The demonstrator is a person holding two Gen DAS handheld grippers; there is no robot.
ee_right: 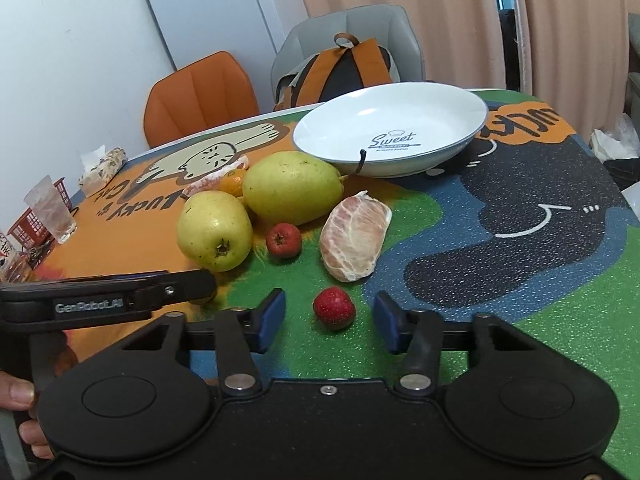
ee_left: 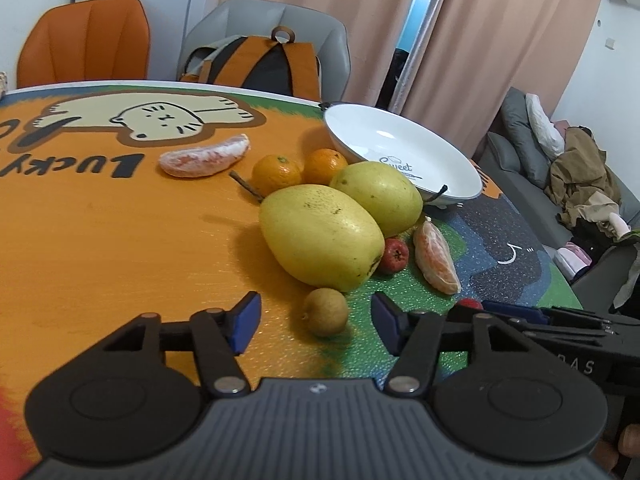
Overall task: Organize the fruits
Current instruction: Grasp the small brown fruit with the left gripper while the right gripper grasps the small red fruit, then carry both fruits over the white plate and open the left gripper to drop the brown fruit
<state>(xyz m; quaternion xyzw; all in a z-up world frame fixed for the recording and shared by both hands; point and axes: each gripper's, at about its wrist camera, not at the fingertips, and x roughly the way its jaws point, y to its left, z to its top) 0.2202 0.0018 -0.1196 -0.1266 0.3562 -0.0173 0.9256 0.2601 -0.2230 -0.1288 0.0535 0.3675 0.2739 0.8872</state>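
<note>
Orange, green and black print covered the worktop [ee_right: 520,320], with a cartoon cat on it. A white plate [ee_right: 460,120], marked "Sweet", sat empty at the far edge, well beyond both sets of fingers. Two yellow-green pears [ee_left: 320,236] lay side by side ahead of the left gripper [ee_left: 316,322], the nearer one just past its fingertips. A peeled citrus segment [ee_right: 354,236] lay ahead of the right gripper [ee_right: 330,316], another [ee_left: 204,156] far off to the left, and two small oranges [ee_left: 276,174] sat behind the pears. A small brown fruit [ee_left: 325,311] rested on the worktop between the left fingers [ee_left: 244,326], which stood partly apart with a gap on each side of it. A small red fruit [ee_right: 334,307] likewise lay between the right fingers [ee_right: 270,320], clear of both pads. A second red fruit [ee_right: 283,240] sat further ahead, beside the pears.
</note>
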